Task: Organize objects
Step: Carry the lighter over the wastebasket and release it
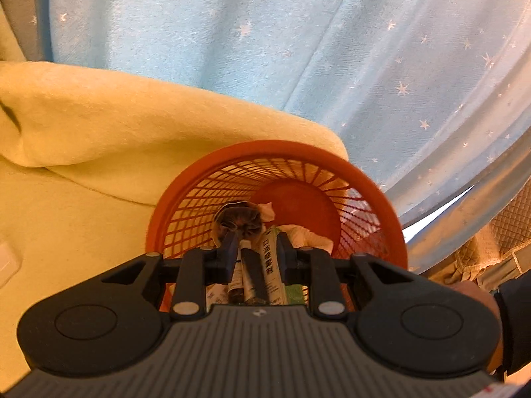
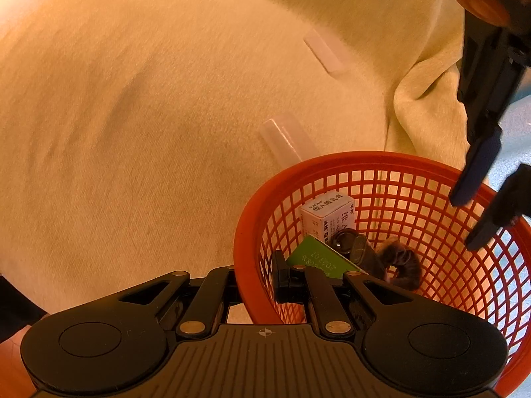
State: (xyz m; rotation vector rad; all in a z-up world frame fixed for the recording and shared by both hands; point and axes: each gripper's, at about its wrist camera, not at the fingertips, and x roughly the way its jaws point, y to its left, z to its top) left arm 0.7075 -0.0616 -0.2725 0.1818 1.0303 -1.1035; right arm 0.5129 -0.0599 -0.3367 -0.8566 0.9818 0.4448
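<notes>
An orange mesh basket (image 1: 265,147) (image 2: 365,159) is tipped over a yellow blanket, its bottom facing the left wrist view. Inside lie a white printed box (image 2: 327,214), a green box (image 2: 315,258), a dark scrunchie (image 1: 237,219) (image 2: 401,262), a small dark bottle (image 2: 355,245) and crumpled white paper (image 1: 298,232). My left gripper (image 1: 257,242) (image 2: 471,220) hovers over the basket's mouth, open, with nothing between its fingers. My right gripper (image 2: 255,262) straddles the near rim, one finger inside and one outside, shut on the wall.
The yellow blanket (image 1: 99,126) (image 2: 149,132) is folded in a thick ridge behind the basket. A blue star-print curtain (image 1: 332,49) hangs beyond. Two clear plastic pieces (image 2: 327,53) (image 2: 285,136) lie on the blanket. A hand and dark sleeve (image 1: 481,298) show at right.
</notes>
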